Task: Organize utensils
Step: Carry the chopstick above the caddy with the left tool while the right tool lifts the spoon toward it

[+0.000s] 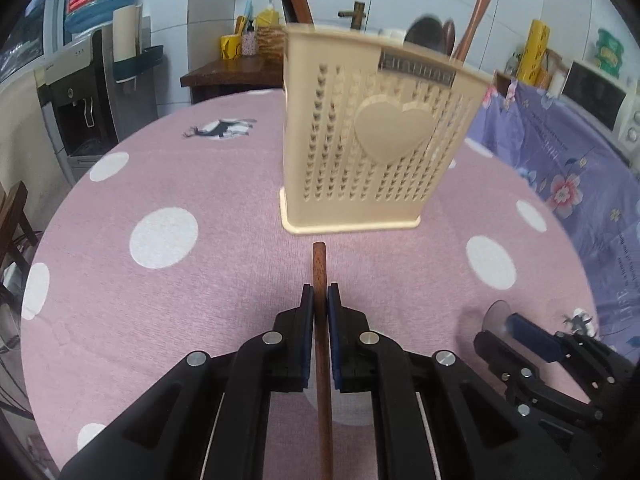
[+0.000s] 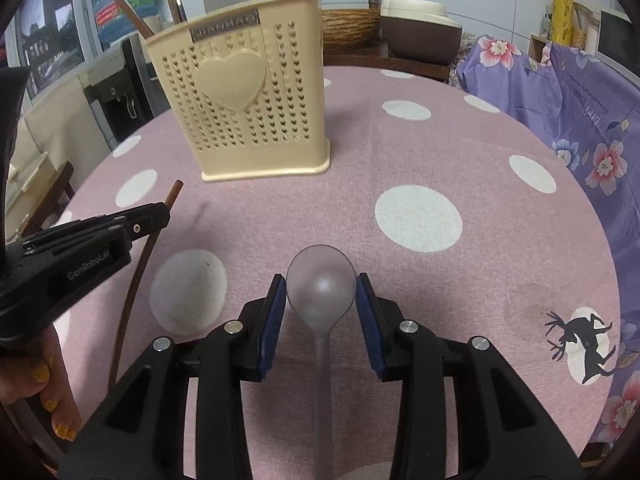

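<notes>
Standing ahead: beige holder (image 1: 372, 140), ladle (image 1: 426, 32) inside, dotted tablecloth (image 1: 160, 280).

A utensil holder (image 2: 250, 92) stands on the table (image 2: 460, 152) with utensils (image 1: 472, 20) inside; before it, a chopstick (image 1: 320, 280) (left) and a spoon (image 2: 321, 288) (right) sit between gripper pads.

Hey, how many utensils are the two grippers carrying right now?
2. A brown chopstick is clamped in the left gripper, and a translucent grey spoon sits between the fingers of the right gripper. More utensils stand in the beige holder, partly hidden.
</notes>
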`<state>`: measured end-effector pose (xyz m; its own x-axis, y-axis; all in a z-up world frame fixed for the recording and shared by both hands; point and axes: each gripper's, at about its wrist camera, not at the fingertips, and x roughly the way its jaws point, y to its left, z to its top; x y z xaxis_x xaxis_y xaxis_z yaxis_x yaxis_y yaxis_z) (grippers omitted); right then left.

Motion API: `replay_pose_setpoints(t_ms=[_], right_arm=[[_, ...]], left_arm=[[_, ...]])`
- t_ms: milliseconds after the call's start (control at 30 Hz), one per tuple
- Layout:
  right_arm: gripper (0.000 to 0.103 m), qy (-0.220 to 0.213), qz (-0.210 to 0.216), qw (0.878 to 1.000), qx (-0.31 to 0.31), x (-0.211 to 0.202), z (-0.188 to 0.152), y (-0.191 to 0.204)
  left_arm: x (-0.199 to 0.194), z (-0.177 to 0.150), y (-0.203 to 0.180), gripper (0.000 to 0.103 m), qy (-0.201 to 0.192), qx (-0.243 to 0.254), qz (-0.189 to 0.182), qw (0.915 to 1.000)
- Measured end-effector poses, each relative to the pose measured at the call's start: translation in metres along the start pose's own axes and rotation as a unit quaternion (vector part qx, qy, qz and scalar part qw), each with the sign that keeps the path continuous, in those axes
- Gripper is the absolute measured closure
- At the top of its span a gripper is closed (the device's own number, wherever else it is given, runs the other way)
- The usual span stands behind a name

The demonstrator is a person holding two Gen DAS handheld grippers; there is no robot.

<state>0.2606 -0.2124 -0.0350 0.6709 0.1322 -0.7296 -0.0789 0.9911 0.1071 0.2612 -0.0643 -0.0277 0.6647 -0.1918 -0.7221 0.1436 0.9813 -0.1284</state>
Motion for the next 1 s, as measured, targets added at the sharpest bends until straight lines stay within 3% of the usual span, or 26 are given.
replay_pose_setpoints(t_ms=[500,533,700,933,1000], right_arm=[[0.067,-0.088,0.065,0.994,0.017,-0.087,0.025,0.0],[0.084,-0.089,0.067,0.994,0.014,-0.09,0.026,0.001],[0.087,-0.092,0.068,0.993,0.001,-0.096,0.026,0.008],[0.085,-0.079,0.054,0.995,0.001,-0.081,0.023,0.003],[0.072,-0.072,0.05,0.996,0.004,-0.072,0.023,-0.001]], left_arm=[[-0.122,0.03,0.001,0.095,-0.149,-0.002,-0.047,0.9878],[-0.126,0.03,0.001,0.095,-0.153,-0.002,-0.048,0.9871],[-0.136,0.031,-0.001,0.095,-0.168,0.002,-0.048,0.9846],[-0.141,0.026,0.003,0.095,-0.173,-0.002,-0.047,0.9838],[-0.142,0.027,0.005,0.095,-0.175,-0.003,-0.048,0.9834]])
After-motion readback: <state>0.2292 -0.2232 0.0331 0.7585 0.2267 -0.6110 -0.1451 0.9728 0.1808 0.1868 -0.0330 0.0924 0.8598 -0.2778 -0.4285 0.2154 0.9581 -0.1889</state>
